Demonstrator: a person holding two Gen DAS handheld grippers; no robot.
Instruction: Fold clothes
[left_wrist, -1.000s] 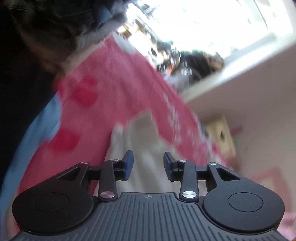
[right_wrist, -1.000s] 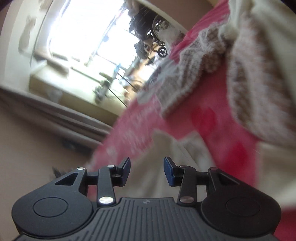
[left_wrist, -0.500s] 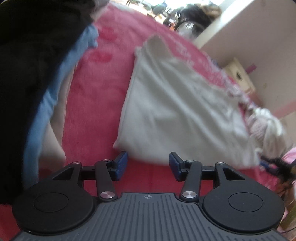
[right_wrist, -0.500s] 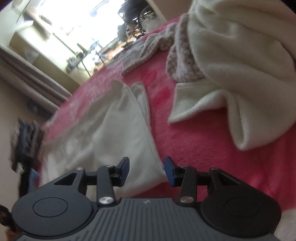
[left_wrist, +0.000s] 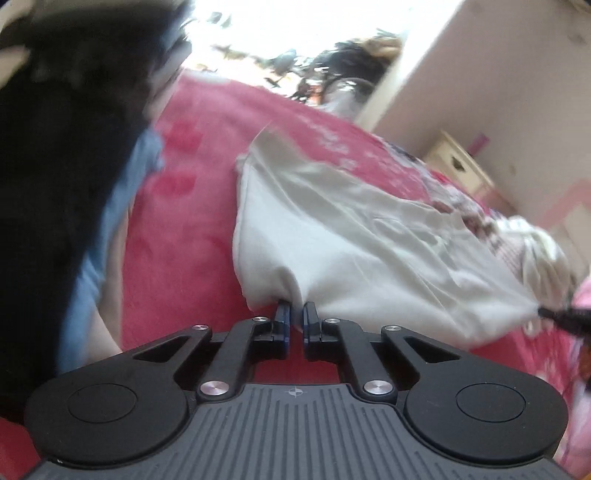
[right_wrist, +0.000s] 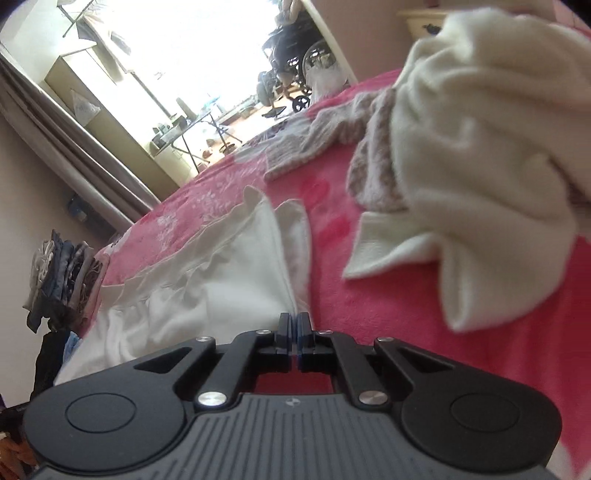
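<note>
While both tools pinched it, the white garment (left_wrist: 351, 243) lay on the pink bed (left_wrist: 192, 206).
Left tool (left_wrist: 294, 314) and right tool (right_wrist: 294, 322) each clenched a near corner, cloth spreading away ahead of them.

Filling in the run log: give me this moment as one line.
left gripper: shut on white cotton garment near edge | right gripper: shut on its other corner | garment on pink blanket | fold not begun

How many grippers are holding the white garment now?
2. The left gripper pinches the white garment at its near edge; the right gripper pinches another edge.
</note>
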